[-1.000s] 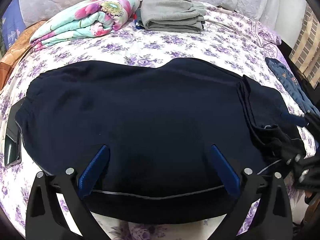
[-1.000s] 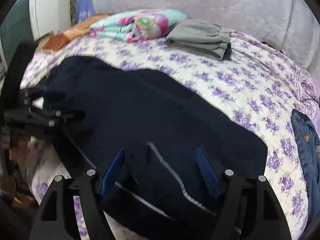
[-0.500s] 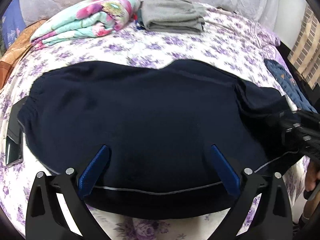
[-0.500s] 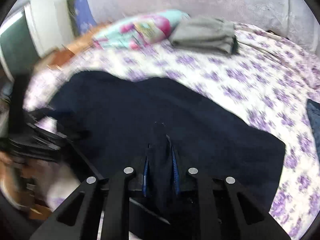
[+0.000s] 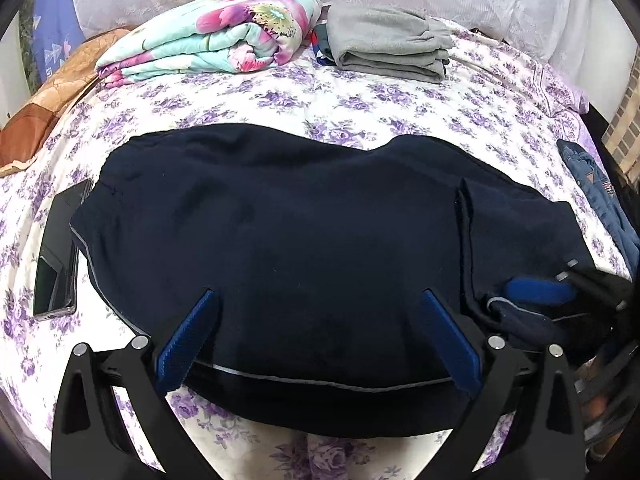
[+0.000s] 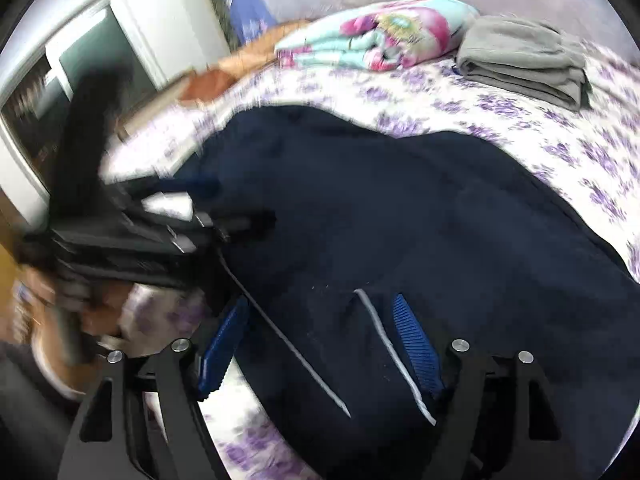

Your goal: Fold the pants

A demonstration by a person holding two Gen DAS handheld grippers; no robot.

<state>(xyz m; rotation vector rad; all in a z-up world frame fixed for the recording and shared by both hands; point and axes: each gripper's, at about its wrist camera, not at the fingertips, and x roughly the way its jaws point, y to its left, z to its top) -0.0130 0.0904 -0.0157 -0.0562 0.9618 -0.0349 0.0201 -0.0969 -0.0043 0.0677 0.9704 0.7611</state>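
Left wrist view showed the left claw (image 5: pixel 316 334) spread wide over the pants (image 5: pixel 288 248). Right claw (image 6: pixel 322 340), blurred, seemingly gaped too; regripping the hem looked next.

Each tool (image 5: pixel 316 336) has black angular arms, silver screws and ribbed blue pads (image 6: pixel 416 340).

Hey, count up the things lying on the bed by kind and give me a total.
Pants, dark navy, folded grey, blue jeans: 3
Folded floral blankets: 1
Orange-brown quilts: 1
Phones: 1
Total: 6
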